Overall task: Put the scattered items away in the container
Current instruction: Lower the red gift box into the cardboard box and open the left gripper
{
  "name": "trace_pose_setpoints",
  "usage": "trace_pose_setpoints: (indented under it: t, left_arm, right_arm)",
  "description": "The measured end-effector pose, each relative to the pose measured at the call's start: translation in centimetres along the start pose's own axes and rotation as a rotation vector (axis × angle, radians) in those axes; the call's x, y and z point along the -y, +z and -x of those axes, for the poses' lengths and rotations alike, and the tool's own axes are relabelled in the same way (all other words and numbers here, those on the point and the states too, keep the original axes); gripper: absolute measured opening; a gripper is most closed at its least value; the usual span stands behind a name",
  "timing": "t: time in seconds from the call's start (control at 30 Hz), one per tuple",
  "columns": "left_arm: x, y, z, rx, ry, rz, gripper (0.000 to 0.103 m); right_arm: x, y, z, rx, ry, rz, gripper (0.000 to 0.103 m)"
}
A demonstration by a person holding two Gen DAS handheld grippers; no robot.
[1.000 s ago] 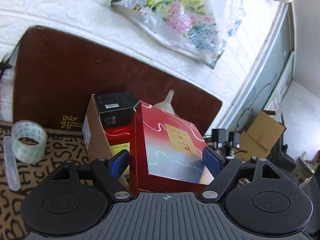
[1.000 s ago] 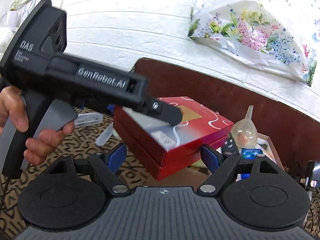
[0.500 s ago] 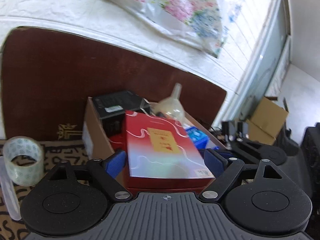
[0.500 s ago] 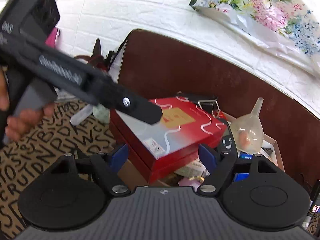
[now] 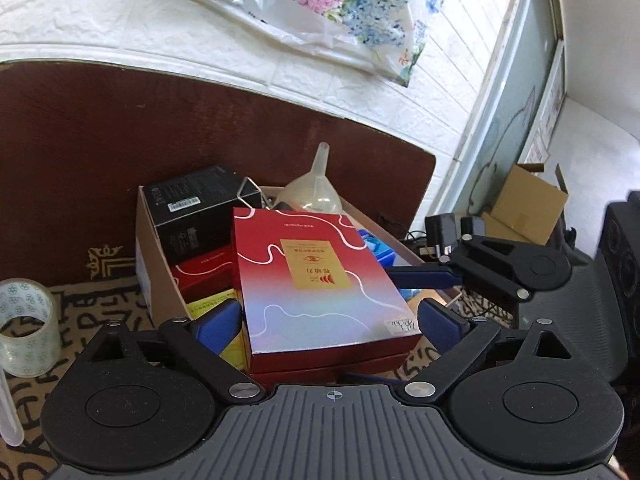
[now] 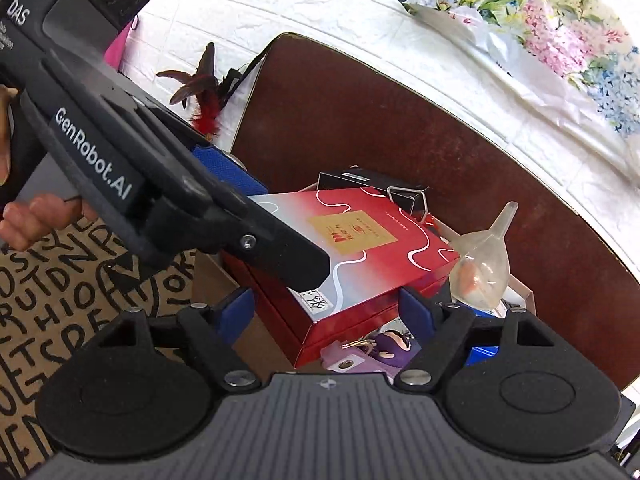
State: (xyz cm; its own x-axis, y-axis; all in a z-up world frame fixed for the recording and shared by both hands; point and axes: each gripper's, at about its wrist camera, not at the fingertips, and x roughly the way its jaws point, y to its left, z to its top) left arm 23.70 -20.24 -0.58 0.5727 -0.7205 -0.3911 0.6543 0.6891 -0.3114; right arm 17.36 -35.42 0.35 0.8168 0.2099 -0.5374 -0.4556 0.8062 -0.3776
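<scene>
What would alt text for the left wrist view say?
The left claw grips a red gift box over a crowded cardboard box. The right claw reaches in from the right; a tape roll sits left.

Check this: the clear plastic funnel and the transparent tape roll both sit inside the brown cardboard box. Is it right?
The clear plastic funnel sits inside the brown cardboard box, but the transparent tape roll stands outside it, on the patterned mat, as the left wrist view shows.
</scene>
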Motion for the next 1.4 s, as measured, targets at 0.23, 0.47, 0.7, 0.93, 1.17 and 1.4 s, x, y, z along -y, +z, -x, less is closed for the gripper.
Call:
trace_pose_setpoints:
  t: [0.23,0.47,0.7,0.93,1.17,1.4]
  left_arm:
    - [-1.8,0.2,-0.2,-0.032,0.034,0.073,0.100]
    - [-1.4,0.0,-0.3,-0.027,0.032,0.065,0.100]
    - [-0.7,0.6,1.8,0.022,0.014,0.042,0.102]
    - [-0.3,0.0,1.0,0.005,0.039,0.015,0.102]
    - [-1.2,0.0,0.6,-0.003,0.063,0.051,0.102]
    - [-0.8,-1.9,3.1,-0.011,0.040,0.083,0.103]
  right_arm:
    - [0.4,1.6,-2.3,-0.010,0.061,0.103,0.086]
    - [1.3,2.1,-3.5,-0.019,0.097,0.116,0.091]
    - [0.3,0.9,-0.7,0.011,0.077,0.137,0.091]
    - [0.8,1.2,-1.0,-0.035,0.035,0.068,0.059]
    - [-0.7,1.9,-3.0,-0.059,0.025,0.093,0.065]
    - [-1.7,1.6,-0.8,0.043,-0.079,0.071,0.099]
